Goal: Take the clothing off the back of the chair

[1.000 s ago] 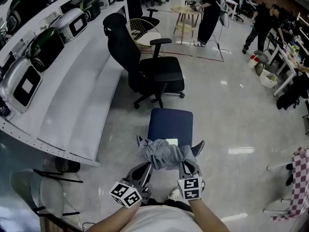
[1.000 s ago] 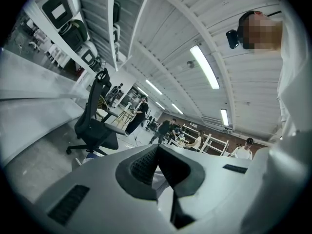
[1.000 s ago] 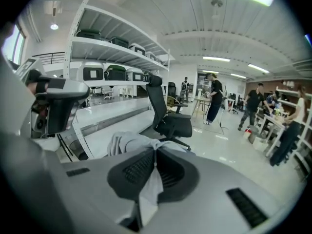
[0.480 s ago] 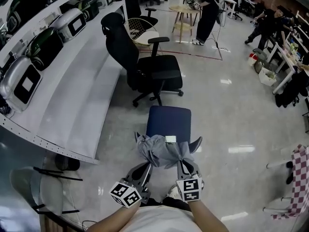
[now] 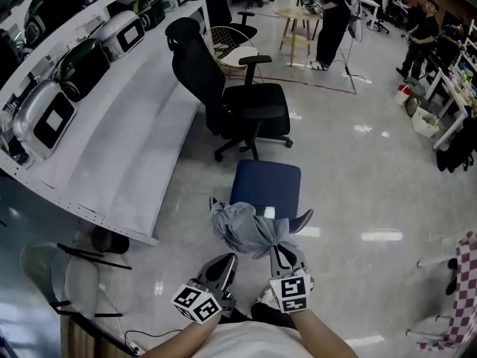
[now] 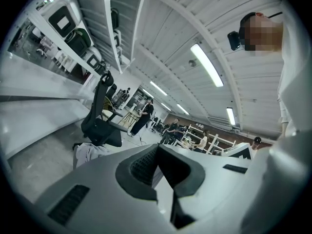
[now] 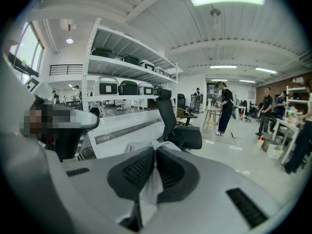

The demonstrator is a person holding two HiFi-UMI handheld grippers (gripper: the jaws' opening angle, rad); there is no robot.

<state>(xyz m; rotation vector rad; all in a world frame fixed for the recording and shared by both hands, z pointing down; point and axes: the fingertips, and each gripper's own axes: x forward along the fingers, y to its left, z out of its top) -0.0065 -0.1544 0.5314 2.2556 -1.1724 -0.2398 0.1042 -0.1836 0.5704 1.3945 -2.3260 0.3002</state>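
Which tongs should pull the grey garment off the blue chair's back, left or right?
Right. The right tongs are shut on a fold of the grey garment, so lifting should probably free it from the blue chair. The left tongs are shut on nothing, the garment off to their side.

Glossy pale floor (image 5: 358, 189), white shelving (image 5: 127, 148), black office chair (image 5: 253, 107).

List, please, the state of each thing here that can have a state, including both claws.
grey clothing: bunched, draped over the back of the blue chair, one end pinched.
right claw: shut on the grey clothing.
left claw: shut, nothing between its pads.
blue chair: upright, back covered by the grey clothing.
black office chair: upright, unoccupied.
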